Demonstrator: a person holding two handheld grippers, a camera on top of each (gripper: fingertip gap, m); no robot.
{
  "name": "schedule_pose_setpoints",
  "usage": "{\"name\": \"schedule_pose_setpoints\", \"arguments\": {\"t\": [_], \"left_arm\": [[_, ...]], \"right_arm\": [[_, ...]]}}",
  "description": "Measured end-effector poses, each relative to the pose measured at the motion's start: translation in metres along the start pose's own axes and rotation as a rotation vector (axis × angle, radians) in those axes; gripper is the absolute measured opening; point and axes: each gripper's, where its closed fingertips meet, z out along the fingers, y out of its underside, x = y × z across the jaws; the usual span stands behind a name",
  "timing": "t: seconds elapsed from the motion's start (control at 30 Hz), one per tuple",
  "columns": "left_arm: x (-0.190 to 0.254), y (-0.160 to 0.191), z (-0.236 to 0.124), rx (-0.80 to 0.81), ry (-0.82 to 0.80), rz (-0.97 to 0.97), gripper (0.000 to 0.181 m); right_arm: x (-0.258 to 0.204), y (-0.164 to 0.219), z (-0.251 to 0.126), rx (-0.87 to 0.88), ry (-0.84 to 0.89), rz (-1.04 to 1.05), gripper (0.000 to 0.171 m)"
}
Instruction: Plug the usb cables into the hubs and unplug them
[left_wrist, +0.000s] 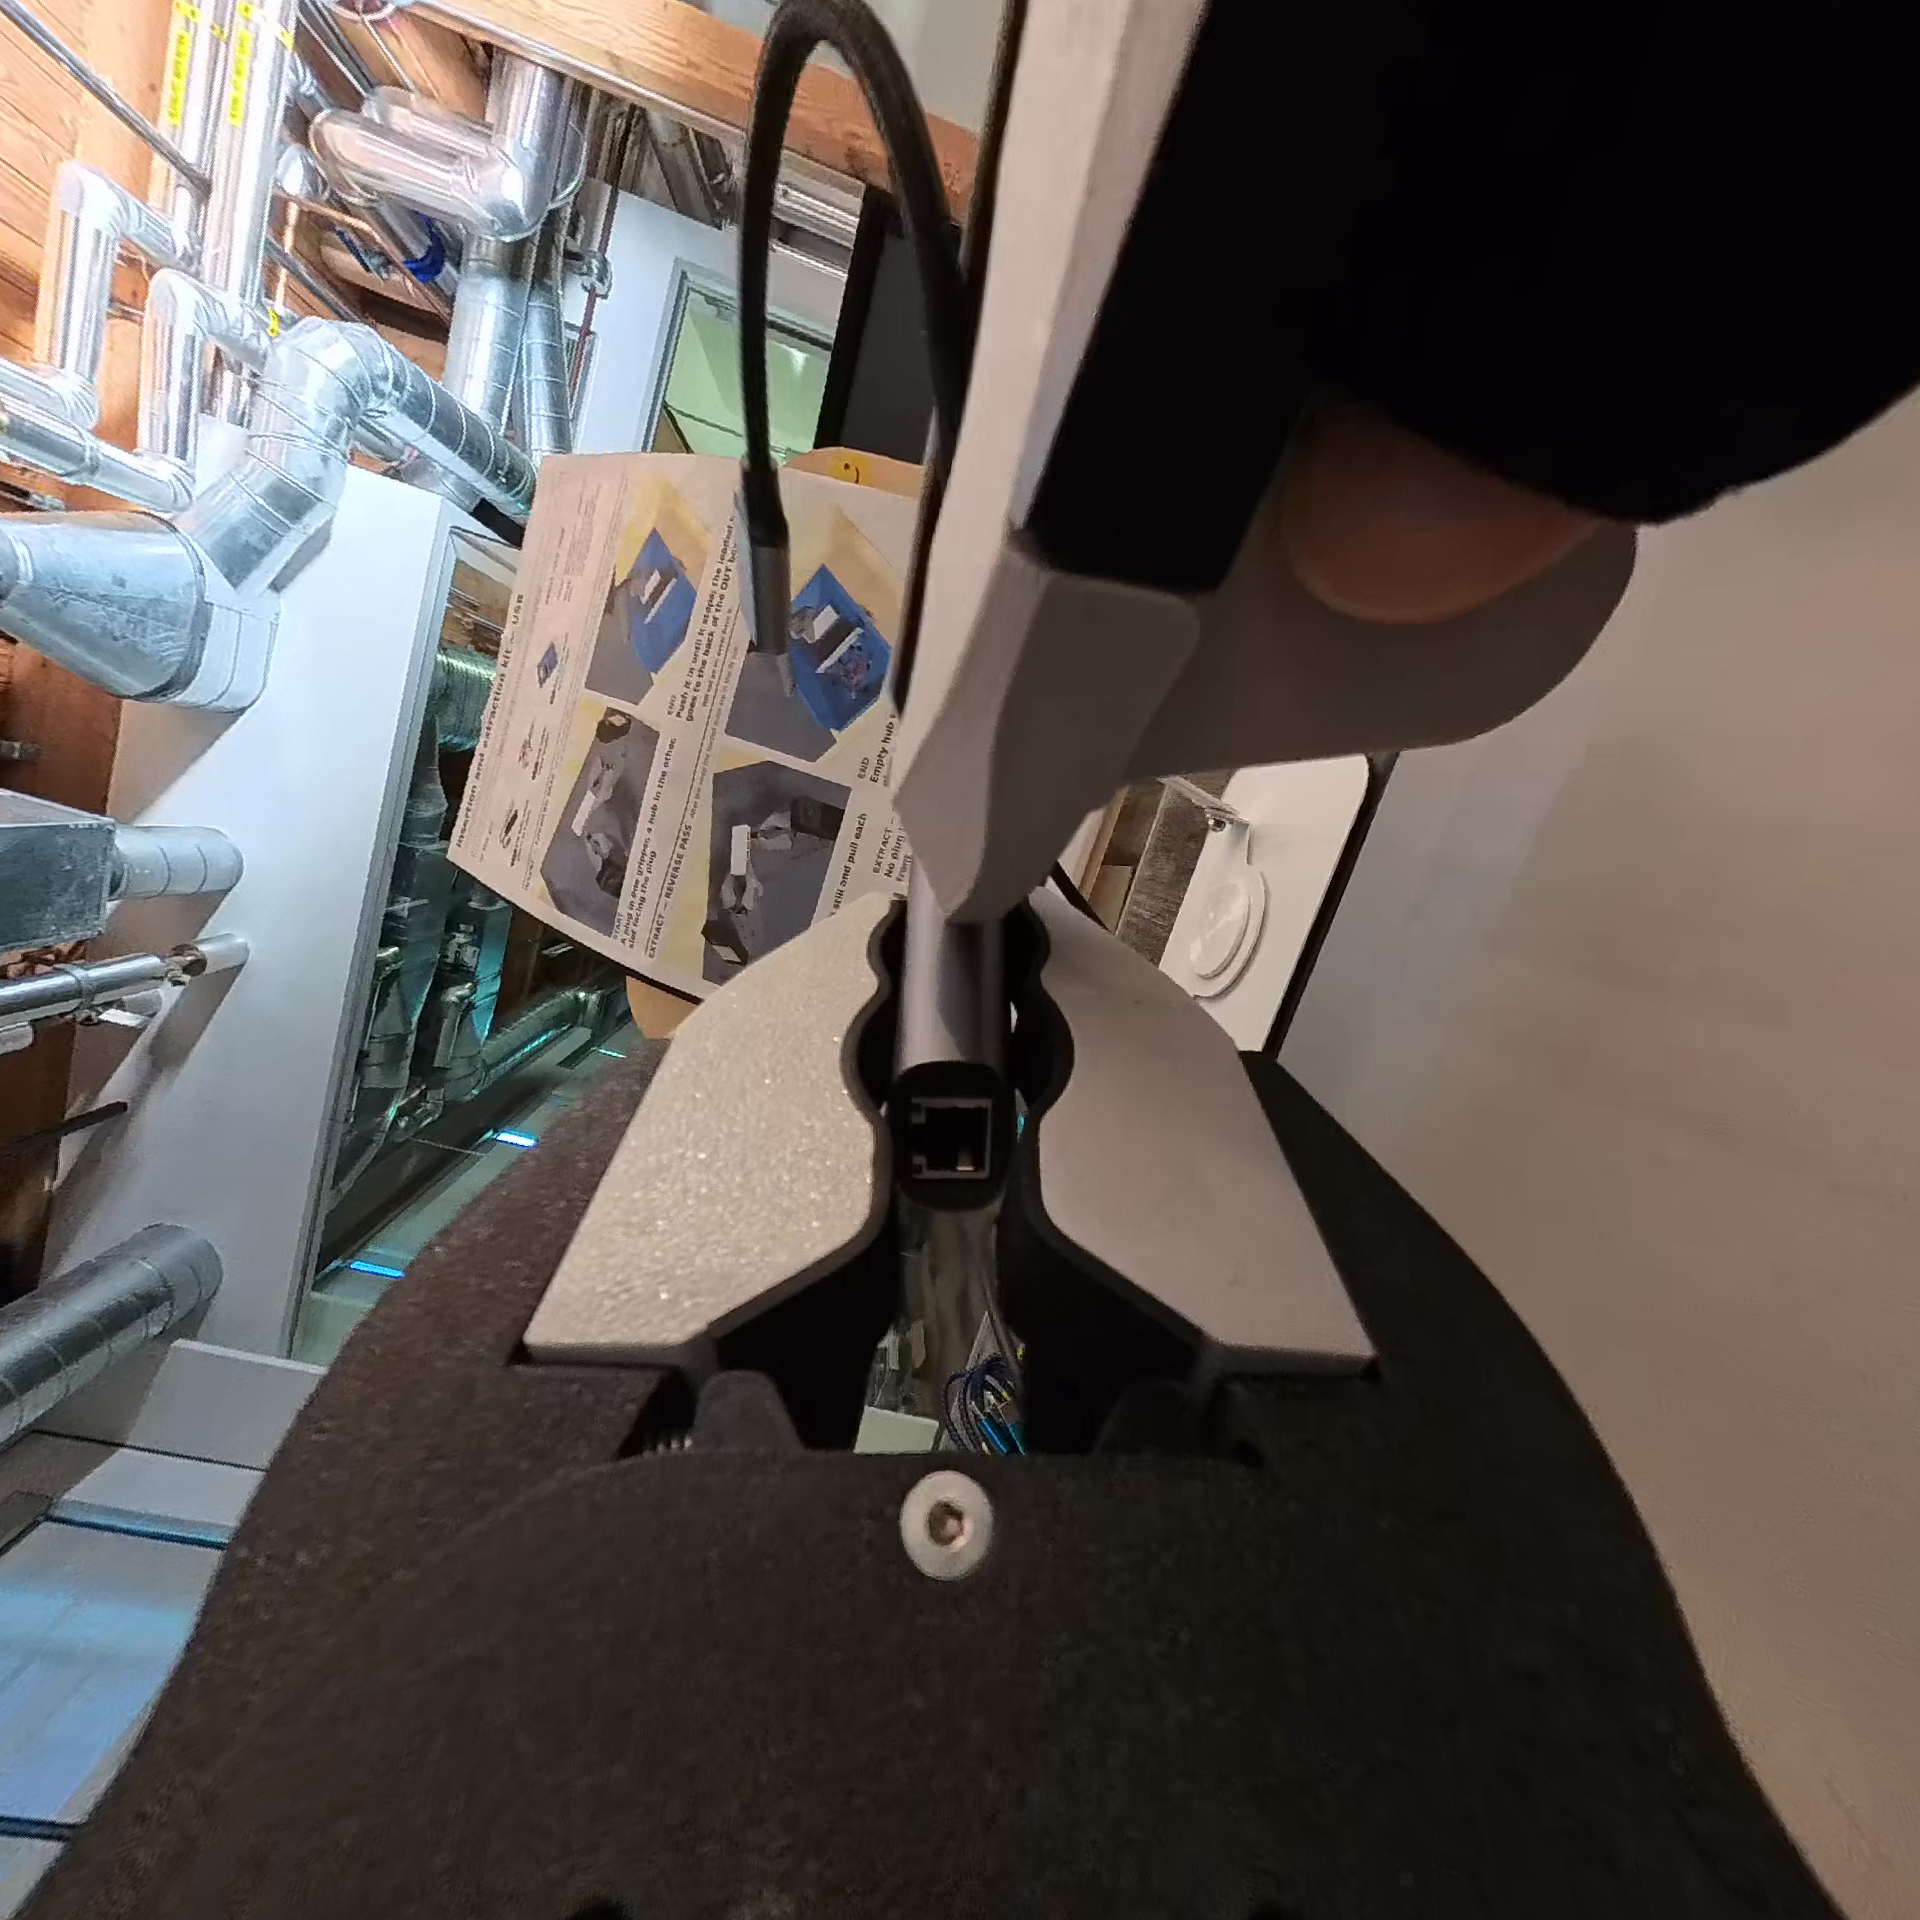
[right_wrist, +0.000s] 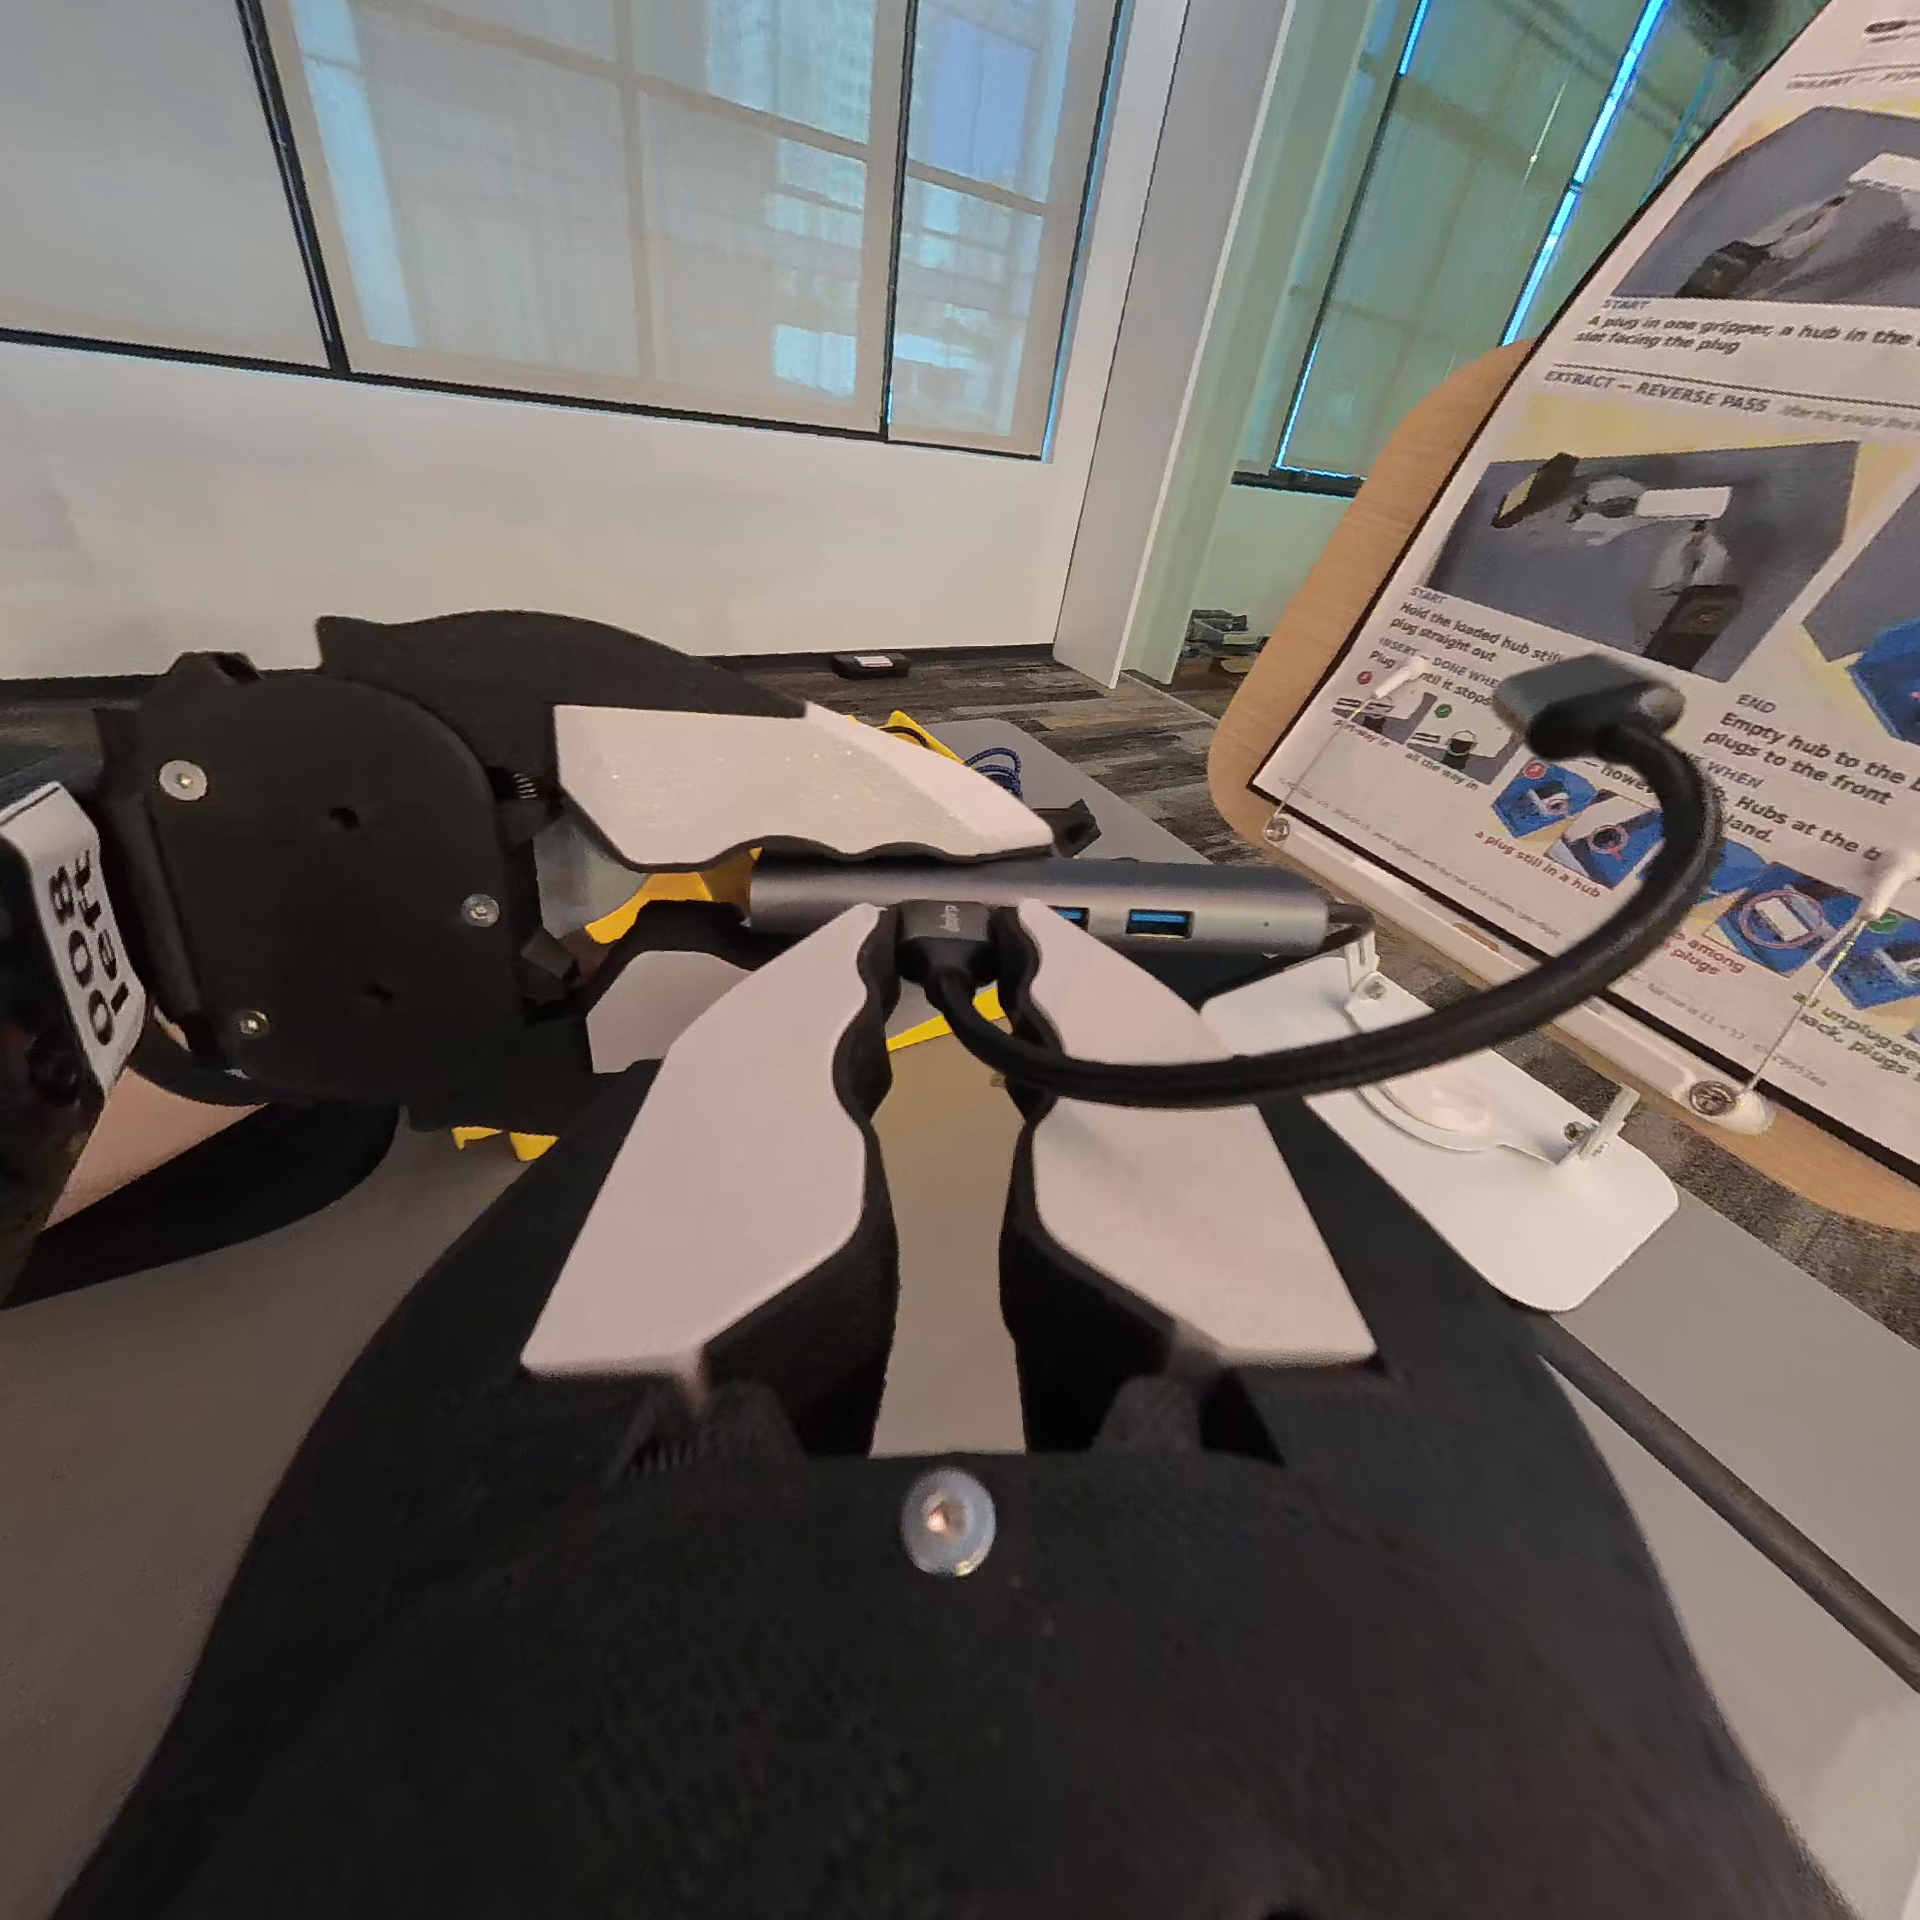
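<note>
Plug sitting in the side of the hub

The left claw (right_wrist: 894, 831) is squeezing the long grey hub (right_wrist: 1049, 891), lying sideways. The right claw (right_wrist: 940, 935) is pinching the black plug (right_wrist: 940, 928), pointing straight across the hub; its cable (right_wrist: 1351, 1049) is looping right.

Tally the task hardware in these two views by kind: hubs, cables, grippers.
Hubs: 1, the grey hub clamped in the left gripper.
Cables: 1, the black cable, its plug pinched by the right gripper at the hub's side.
Grippers: 2.
Total: 4.
</note>
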Motion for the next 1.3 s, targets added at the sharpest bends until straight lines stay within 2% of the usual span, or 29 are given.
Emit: {"name": "schedule_pose_setpoints", "arguments": {"t": [0.93,1.13,1.3], "left_arm": [[-0.005,-0.007,-0.006,0.046,0.005,-0.004,0.018],[-0.009,-0.001,-0.006,-0.003,0.009,-0.012,0.017],[-0.010,-0.005,-0.008,0.022,0.005,-0.028,0.017]], "right_arm": [[-0.006,-0.006,-0.007,-0.058,0.046,-0.010,0.019],[-0.011,-0.012,-0.008,-0.083,0.141,-0.172,0.018],[-0.012,-0.014,-0.010,-0.067,0.108,-0.124,0.019]]}}
